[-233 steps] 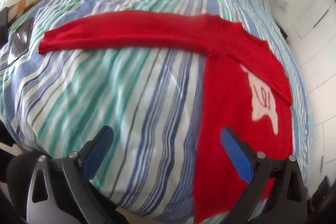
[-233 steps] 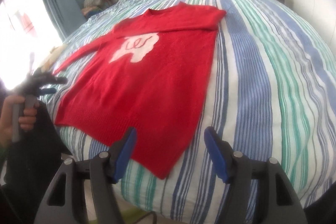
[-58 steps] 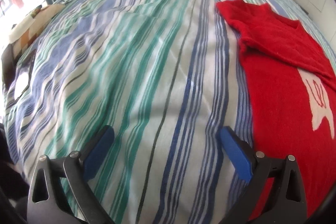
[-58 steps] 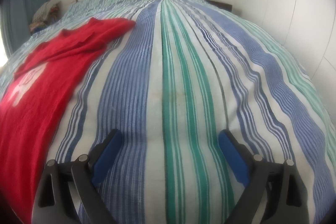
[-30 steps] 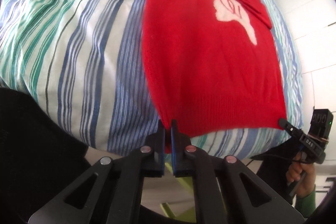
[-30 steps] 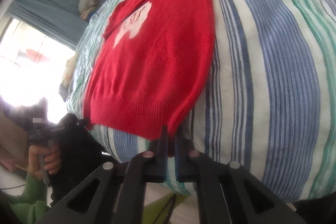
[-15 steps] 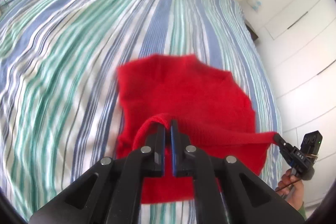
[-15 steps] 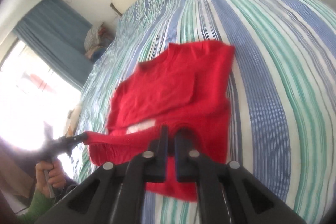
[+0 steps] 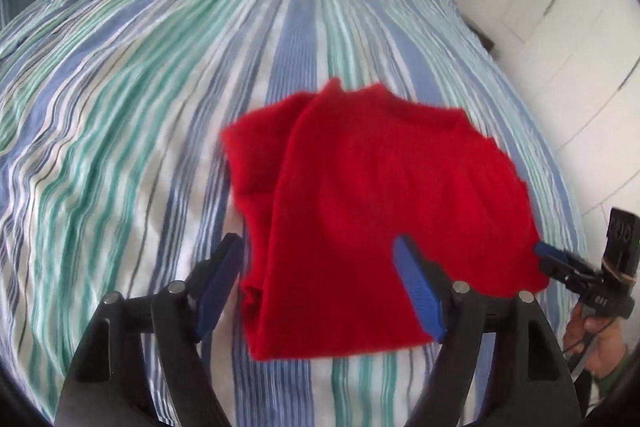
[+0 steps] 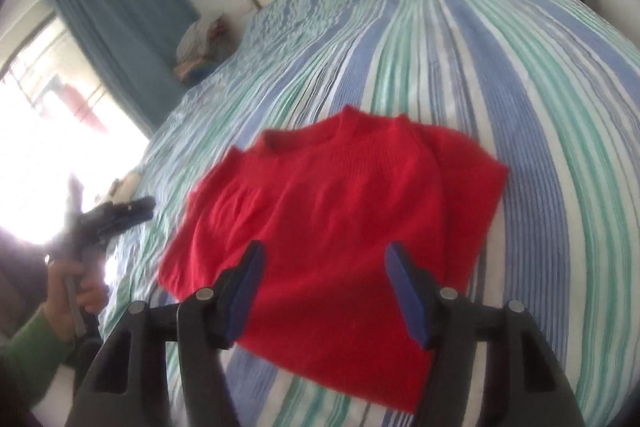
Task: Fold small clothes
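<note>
Sweater: the red sweater point(image 9: 384, 211) lies folded in half on the striped bed point(image 9: 120, 115), lower half laid over the upper, neckline at the far edge toward the headboard.
Fold quality: the top layer sits skewed; on the left a strip of the under layer sticks out past it, and the near edge looks uneven. The frames are blurred, so finer creases cannot be read.
Left tool: the left tool point(image 9: 320, 291) is spread wide, blue pads apart, gripping nothing. It hovers over the near-left part of the sweater; whether it touches the cloth I cannot tell.
Right tool: the right tool point(image 10: 324, 291) is likewise spread and empty, poised over the near edge of the sweater, roughly mid-width. In the left view its tips show at the sweater's near-right corner.
Risk, snagging: knit is loose and clingy; a pad dragging as a tool lifts away could pull the top layer back and undo the fold.
Risk, misalignment: if the next fold starts from this skew, the offset will carry through and the bundle will come out lopsided; squaring the left edge first seems wise.
Risk, single-layer pinch: a grasp at the near edge could catch only the top layer, so the layers slide apart on the soft bed.
Stage: judged mid-task, one fold laid, likely one more to go.
</note>
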A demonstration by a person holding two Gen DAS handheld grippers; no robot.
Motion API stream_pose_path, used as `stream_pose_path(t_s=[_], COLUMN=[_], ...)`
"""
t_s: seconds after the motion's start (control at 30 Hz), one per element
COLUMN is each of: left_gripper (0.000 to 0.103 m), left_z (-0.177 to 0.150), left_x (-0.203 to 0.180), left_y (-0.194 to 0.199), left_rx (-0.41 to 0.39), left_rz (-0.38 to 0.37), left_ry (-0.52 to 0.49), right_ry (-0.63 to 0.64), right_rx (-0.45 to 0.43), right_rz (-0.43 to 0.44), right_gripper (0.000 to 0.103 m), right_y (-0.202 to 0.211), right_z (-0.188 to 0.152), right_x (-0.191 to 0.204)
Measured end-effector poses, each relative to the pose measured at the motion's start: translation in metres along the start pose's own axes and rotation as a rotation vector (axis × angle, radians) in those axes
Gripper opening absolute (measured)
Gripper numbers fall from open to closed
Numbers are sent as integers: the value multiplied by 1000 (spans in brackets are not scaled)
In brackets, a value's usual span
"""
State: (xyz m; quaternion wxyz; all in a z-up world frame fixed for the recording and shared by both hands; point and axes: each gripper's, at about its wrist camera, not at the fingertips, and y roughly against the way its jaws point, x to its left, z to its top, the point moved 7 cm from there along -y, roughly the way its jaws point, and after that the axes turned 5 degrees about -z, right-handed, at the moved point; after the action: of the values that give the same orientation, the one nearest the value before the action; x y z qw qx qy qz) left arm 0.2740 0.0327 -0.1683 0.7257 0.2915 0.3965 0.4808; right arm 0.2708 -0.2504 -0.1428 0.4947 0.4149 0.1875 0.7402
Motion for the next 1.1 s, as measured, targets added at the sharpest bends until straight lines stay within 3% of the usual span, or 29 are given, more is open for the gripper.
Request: stream_pose_path(t_s=[0.07,0.1,0.17,0.23,0.33,0.47,0.63,0.7,0.77,0.83,1.1], left_gripper=[76,75,76,81,91,93,98,99,102,102,102], left_z=[-29,-38,-43,-44,-56,-85,-113,-129,-133,-133,-135], left_x=[12,20,25,20,5,-18,-22,-15,-15,-16,-16], left_y=[-22,-25,-5,17,43,51,22,1,3,3,5], left_rx=[104,122,68,24,-44,-86,-74,-40,-111,-109,-140], left_rz=[101,114,93,99,101,104,165,179,188,198,193], left_ry=[-45,-36,-9,-15,-28,-51,-70,-80,-98,-101,-108], right_ry=[68,78,73,69,139,149,118,90,58,60,37], right_rx=[82,133,164,128,66,20,-41,-22,-47,-118,-133], right_rz=[-46,-100,-148,-163,-154,-203,-329,-366,-343,-310,-275], right_gripper=[60,57,43,43,44,47,64,66,68,69,71], right_y=[-13,-20,-19,0,26,37,42,34,28,29,28], right_z=[-34,-51,-68,-67,-62,-76,-118,-137,-153,-157,-155], right_x=[-2,-13,-30,-28,-4,10,8,-4,-14,-16,-18])
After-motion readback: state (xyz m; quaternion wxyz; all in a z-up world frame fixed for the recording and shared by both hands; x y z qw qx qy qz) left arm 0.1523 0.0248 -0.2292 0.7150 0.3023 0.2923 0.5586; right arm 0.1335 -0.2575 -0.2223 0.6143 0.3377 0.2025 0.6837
